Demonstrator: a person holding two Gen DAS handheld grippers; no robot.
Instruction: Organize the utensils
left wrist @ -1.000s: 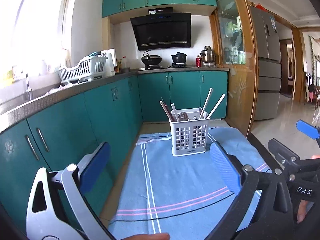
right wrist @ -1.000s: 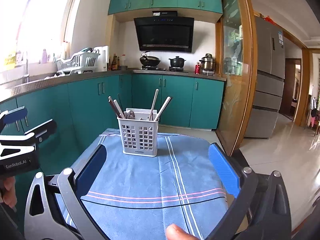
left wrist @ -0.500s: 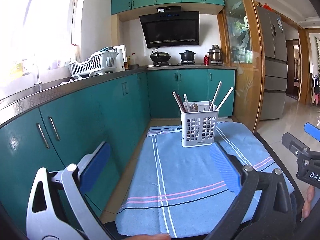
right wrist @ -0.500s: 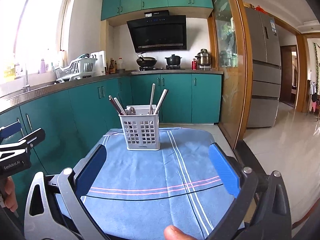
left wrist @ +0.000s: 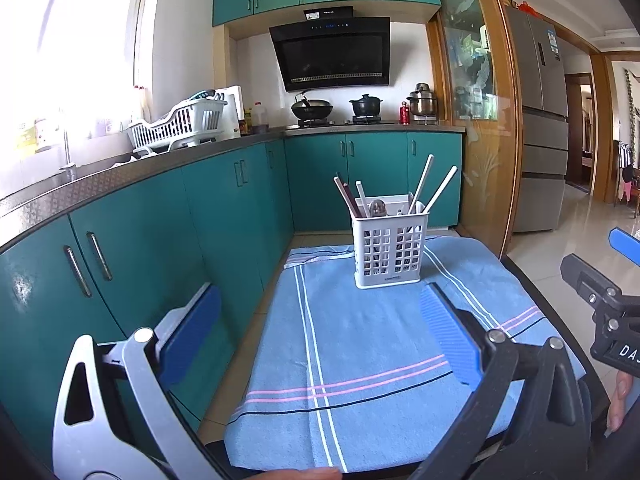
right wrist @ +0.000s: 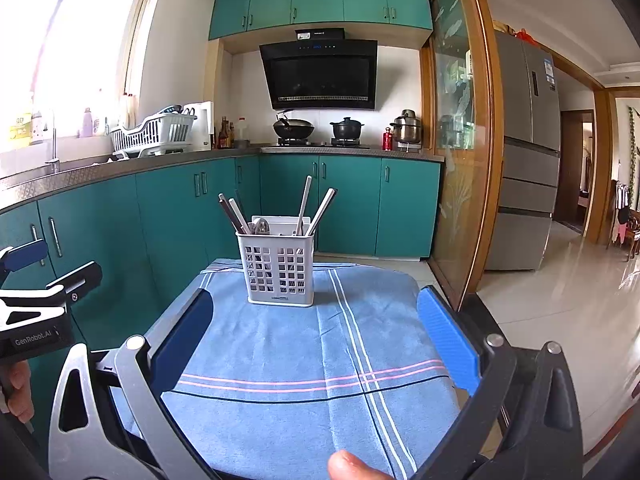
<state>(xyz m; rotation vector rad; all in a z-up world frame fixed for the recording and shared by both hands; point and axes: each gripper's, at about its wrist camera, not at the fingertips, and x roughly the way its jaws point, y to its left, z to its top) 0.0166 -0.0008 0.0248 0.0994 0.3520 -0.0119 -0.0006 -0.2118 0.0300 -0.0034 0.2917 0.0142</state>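
Holding back from utensil caddy [left wrist: 389,250] — both grippers' jaws apart, empty, unchanged; caddy view shifted slightly.

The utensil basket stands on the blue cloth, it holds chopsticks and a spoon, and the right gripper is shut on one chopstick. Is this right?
Not quite. The right gripper is open and holds nothing, as the right wrist view shows. The utensil basket does stand on the blue cloth, with chopsticks and a spoon inside.

Both my tools spread wide, gripping nothing.
I hold my left tool [left wrist: 320,332] and right tool [right wrist: 316,332] level, side by side, fingers pointing forward.
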